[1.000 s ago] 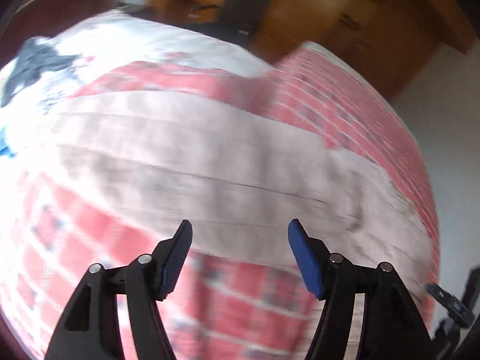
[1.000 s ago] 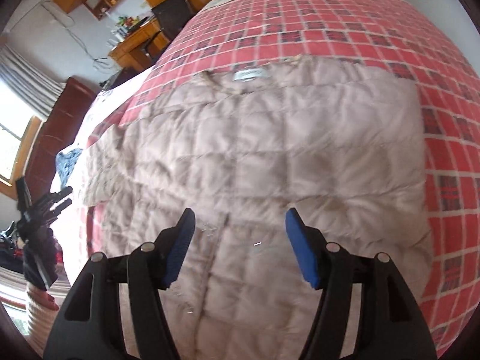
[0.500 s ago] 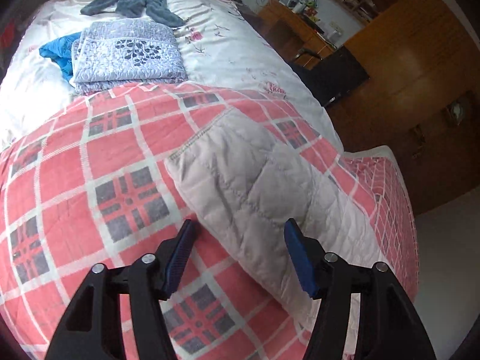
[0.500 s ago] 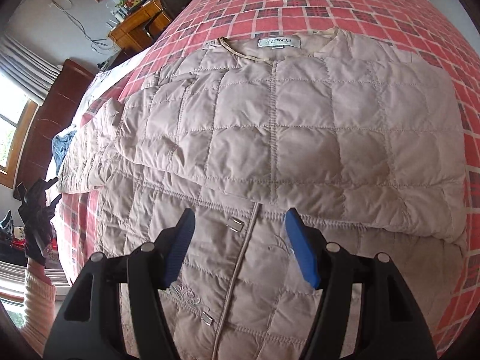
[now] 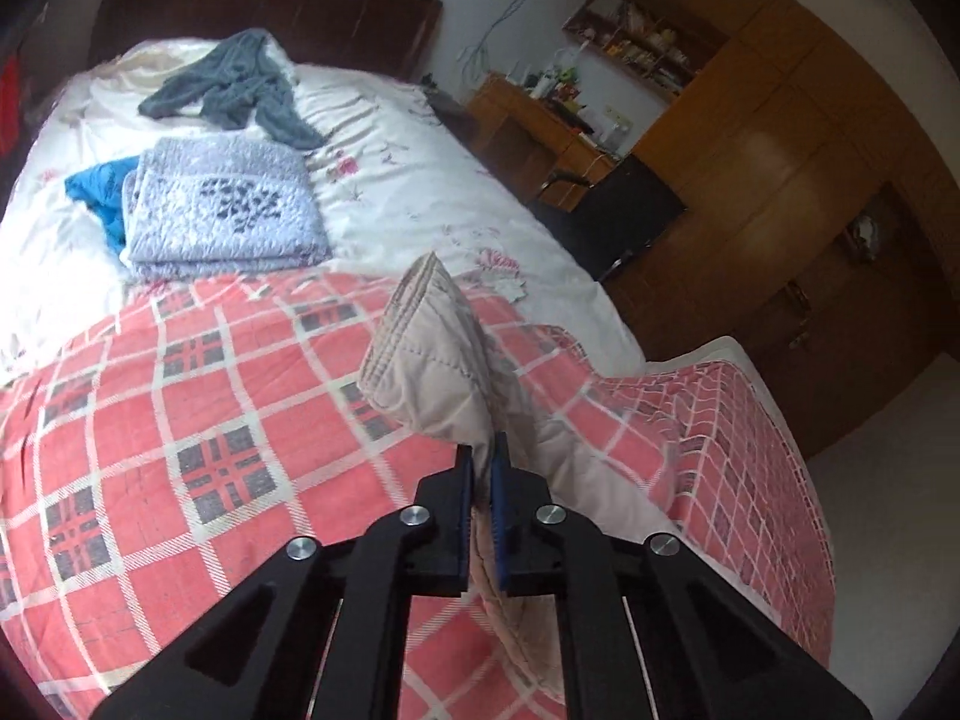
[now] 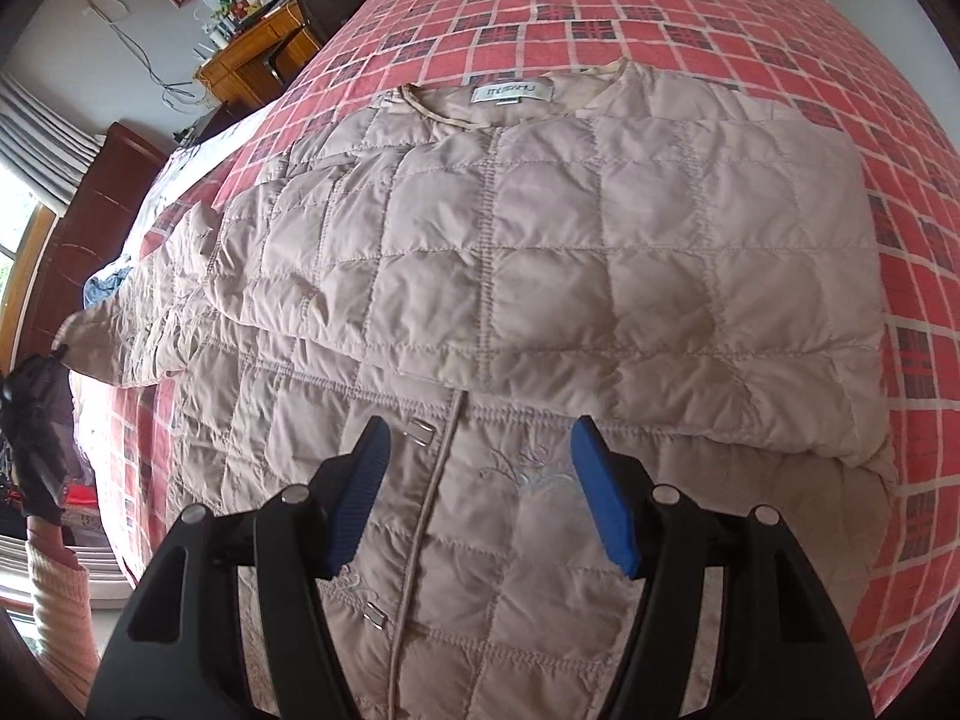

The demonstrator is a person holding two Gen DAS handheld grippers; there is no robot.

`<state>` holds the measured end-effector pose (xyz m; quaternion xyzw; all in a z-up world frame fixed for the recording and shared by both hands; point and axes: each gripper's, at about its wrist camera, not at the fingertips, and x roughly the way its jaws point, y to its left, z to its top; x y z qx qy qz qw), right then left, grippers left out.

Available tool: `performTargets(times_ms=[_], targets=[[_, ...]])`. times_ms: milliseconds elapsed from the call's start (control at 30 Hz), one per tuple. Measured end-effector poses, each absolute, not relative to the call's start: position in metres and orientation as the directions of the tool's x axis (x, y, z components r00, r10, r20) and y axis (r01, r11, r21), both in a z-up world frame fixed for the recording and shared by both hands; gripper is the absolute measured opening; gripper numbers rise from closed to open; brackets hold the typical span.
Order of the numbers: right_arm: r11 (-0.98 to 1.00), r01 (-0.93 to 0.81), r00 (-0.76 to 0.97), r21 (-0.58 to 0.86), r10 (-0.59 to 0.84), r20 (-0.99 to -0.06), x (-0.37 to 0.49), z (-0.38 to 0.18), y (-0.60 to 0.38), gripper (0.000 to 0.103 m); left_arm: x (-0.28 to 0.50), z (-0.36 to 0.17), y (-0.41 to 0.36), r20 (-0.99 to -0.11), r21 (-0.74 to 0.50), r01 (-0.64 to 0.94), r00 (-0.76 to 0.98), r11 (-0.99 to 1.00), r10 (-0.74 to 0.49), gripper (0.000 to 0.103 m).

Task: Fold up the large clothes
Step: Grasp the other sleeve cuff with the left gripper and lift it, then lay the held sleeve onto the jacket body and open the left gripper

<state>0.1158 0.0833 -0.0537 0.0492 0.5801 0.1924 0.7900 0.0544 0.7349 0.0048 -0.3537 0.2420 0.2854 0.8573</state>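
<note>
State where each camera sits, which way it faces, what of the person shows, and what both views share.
Left wrist: on the left gripper, facing up the bed toward the folded blue blanket; jaws shut on the jacket's sleeve; no body part visible.
Right wrist: on the right gripper, jaws open, above the beige quilted jacket; a pink sleeve at the lower left edge.
Shared: the jacket, the red plaid bedspread.

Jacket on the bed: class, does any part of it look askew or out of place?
Yes. One sleeve lies folded flat across the jacket, but the other sleeve's cuff stands up off the bedspread, pinched in the left gripper.
</note>
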Motion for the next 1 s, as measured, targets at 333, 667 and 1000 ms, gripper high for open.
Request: performTargets(times_ms=[333,667,1000], targets=[[0.926,-0.209,0.292,0.313,0.365,-0.884,0.113,-0.045,0.056,0.063,0.132,0.070,0.582,-0.540,-0.373,-0.324,0.838,0.869,0.081,0.005],[0.929,-0.164,0.317,0.333,0.369,-0.874,0.112,-0.042,0.029,0.063,0.212,0.026,0.422,-0.625,-0.279,-0.039,0.766,0.959,-0.151,0.005],[0.930,-0.159,0.328,0.332,0.367,-0.870,0.114,-0.040,0.020,0.063,0.248,-0.060,0.378,-0.770,-0.265,0.005,0.601,0.964,-0.214,0.007]])
